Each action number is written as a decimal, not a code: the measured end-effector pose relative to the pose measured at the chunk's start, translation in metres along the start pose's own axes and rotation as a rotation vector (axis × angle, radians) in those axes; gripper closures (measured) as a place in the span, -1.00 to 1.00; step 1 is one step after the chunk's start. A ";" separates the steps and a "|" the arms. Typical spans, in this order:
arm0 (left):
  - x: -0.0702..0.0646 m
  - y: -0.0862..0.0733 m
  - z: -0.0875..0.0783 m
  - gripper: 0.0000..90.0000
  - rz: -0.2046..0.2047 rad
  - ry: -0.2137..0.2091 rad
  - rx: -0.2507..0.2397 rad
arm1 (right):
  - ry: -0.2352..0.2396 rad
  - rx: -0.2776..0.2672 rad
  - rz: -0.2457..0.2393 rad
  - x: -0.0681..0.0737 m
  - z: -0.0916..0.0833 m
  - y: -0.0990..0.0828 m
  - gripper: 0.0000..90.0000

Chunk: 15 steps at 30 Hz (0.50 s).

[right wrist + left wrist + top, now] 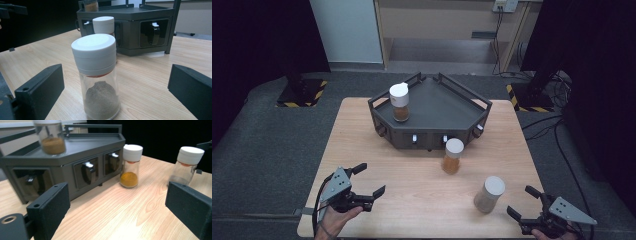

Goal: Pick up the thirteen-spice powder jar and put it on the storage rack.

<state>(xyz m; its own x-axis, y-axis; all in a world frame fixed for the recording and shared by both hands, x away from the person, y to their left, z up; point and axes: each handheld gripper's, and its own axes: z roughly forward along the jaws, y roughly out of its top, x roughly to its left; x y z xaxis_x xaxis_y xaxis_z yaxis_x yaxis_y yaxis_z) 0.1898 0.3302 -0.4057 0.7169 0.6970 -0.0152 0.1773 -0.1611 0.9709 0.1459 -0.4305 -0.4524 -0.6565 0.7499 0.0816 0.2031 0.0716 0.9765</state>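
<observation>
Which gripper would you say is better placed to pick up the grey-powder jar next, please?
Probably the right gripper: its jaws stand open, facing the grey-powder jar close ahead. The left gripper, also open, sits across the table, with that jar farther off.

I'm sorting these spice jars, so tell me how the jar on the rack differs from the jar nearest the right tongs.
The jar on the rack holds brown powder; the jar nearest the right tongs holds grey powder. The first stands raised on the dark rack, near its left edge; the second stands on the wooden table. Both are upright clear glass jars with white lids.
</observation>
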 end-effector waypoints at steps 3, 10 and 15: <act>0.002 -0.005 -0.006 -0.89 -0.012 0.012 0.001 | -0.001 0.000 0.000 0.000 0.000 0.000 -0.97; 0.005 -0.014 -0.017 -0.89 -0.022 0.042 0.003 | -0.001 0.000 0.000 0.000 0.000 0.000 -0.97; 0.003 -0.020 -0.022 -0.89 -0.020 0.062 0.037 | -0.003 -0.001 -0.001 0.000 -0.001 0.000 -0.97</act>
<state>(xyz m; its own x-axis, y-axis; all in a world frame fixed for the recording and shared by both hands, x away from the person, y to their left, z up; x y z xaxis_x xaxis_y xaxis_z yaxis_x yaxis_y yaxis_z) 0.1740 0.3508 -0.4199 0.6701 0.7420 -0.0186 0.2169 -0.1718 0.9610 0.1454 -0.4307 -0.4523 -0.6549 0.7515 0.0797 0.2014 0.0718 0.9769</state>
